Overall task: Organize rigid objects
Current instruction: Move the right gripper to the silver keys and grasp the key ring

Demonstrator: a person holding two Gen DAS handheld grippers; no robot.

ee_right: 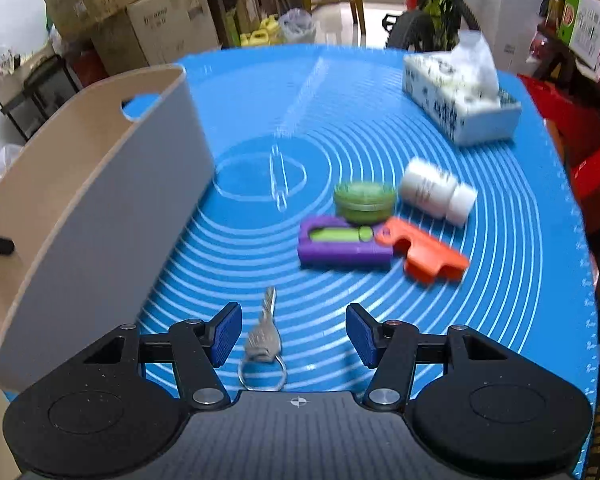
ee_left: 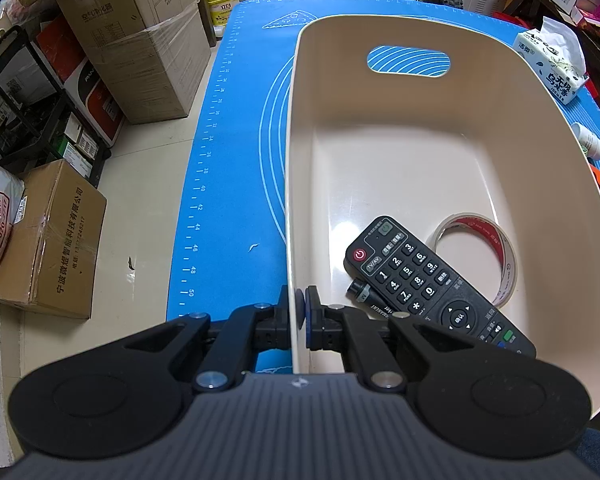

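My left gripper (ee_left: 299, 312) is shut on the near left rim of a beige bin (ee_left: 380, 152). Inside the bin lie a black remote (ee_left: 432, 284), a tape roll (ee_left: 480, 260) and a black marker (ee_left: 362, 294) partly under the remote. My right gripper (ee_right: 294, 332) is open just above the blue mat (ee_right: 340, 120), with a silver key on a ring (ee_right: 264, 336) between its fingers. Ahead on the mat lie a purple box (ee_right: 342, 246), a green tin (ee_right: 364, 202), an orange clip (ee_right: 424, 254) and a white bottle (ee_right: 438, 192). The bin (ee_right: 112, 208) stands to the left.
A tissue box (ee_right: 460, 100) sits at the mat's far right; it also shows in the left wrist view (ee_left: 552, 64). Cardboard boxes (ee_left: 140, 52) and a black rack (ee_left: 32, 112) stand on the floor left of the table. A bicycle wheel (ee_right: 412, 36) is behind the table.
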